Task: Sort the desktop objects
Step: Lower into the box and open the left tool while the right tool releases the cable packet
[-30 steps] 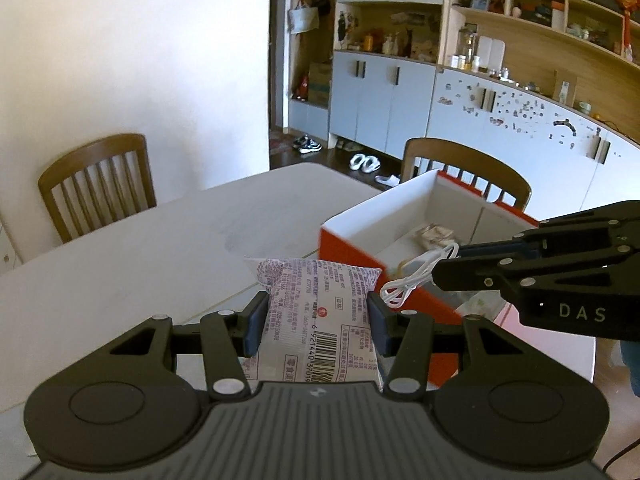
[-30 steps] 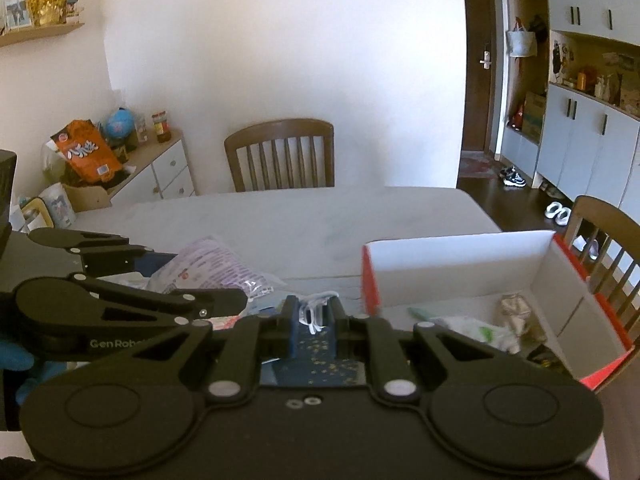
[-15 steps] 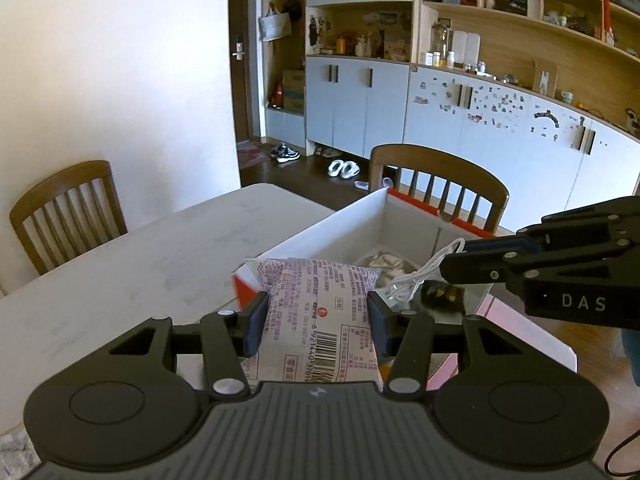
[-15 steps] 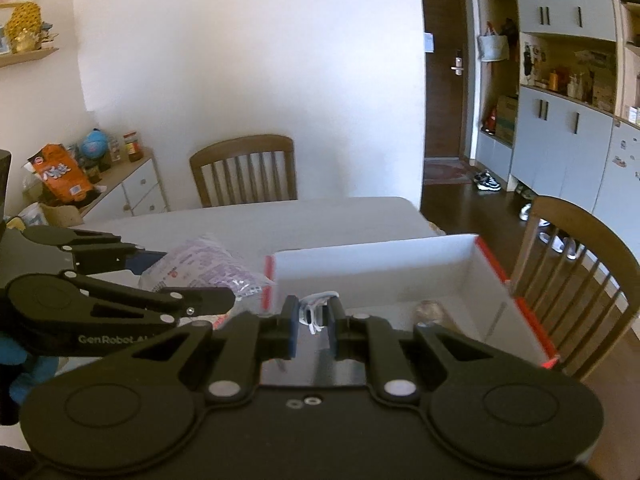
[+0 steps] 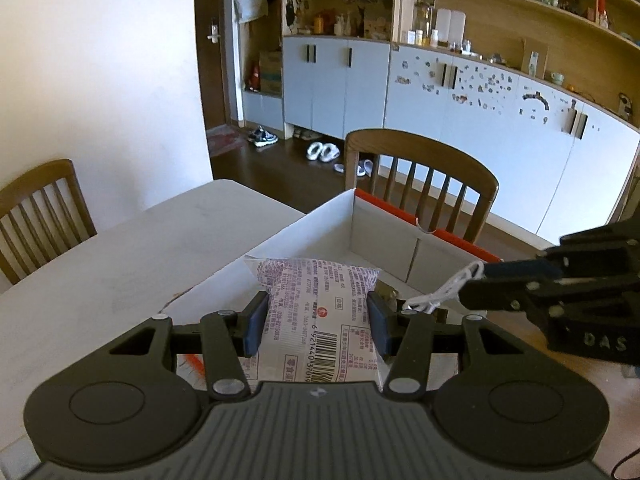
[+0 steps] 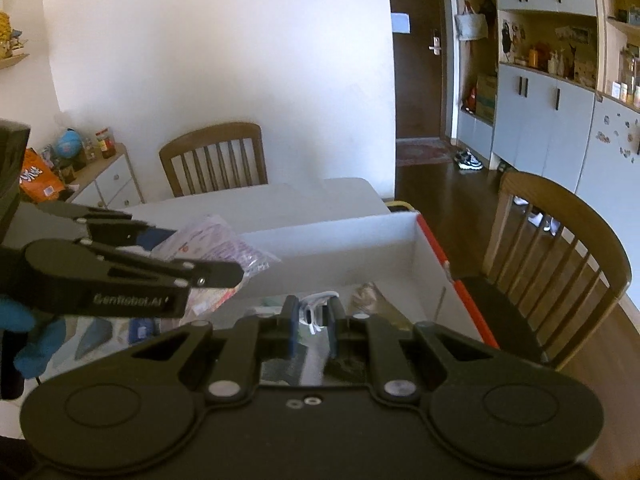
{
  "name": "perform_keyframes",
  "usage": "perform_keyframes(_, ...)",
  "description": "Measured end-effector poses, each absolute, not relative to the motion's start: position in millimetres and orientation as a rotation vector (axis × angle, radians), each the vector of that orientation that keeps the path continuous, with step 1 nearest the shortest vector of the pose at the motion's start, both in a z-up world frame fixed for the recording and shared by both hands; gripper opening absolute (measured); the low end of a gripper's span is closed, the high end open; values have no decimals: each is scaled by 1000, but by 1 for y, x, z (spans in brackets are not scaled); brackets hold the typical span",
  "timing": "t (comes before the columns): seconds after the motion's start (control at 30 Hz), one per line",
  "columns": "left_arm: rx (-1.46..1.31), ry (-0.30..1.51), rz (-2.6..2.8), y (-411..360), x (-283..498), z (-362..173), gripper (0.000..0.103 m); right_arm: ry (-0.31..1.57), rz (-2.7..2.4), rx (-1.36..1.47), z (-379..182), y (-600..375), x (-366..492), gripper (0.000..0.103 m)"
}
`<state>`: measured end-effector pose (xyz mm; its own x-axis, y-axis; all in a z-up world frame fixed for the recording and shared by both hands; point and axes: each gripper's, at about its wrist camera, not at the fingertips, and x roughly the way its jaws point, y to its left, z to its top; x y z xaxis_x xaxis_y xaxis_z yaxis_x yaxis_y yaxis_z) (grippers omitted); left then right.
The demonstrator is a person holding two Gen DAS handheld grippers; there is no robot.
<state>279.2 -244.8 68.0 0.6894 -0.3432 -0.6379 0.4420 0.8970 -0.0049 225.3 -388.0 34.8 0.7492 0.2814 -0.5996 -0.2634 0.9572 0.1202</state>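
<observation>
Left gripper (image 5: 316,322) is pinching the snack packet (image 5: 320,320) over the box's (image 5: 304,224) near edge; right gripper (image 6: 312,326) is clamping the white cable (image 6: 316,308) above its interior; judged depositing step; next calls for releasing both inside.

We see a white table (image 5: 132,256) carrying an open white box with red outer sides (image 5: 384,236) at its far right corner.
</observation>
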Motion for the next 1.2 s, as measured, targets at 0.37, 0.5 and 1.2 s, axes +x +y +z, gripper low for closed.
perform_keyframes(0.37,137,807,-482,-267,344,37,50,746,316,44,16,-406,246,14)
perform_keyframes(0.5,128,849,-486,-271,365,27,50,765,330,37,10,-407,249,14)
perform_keyframes(1.2,209,989,-468,-297,410,-15,51,883,390,37,-24,-408,270,14)
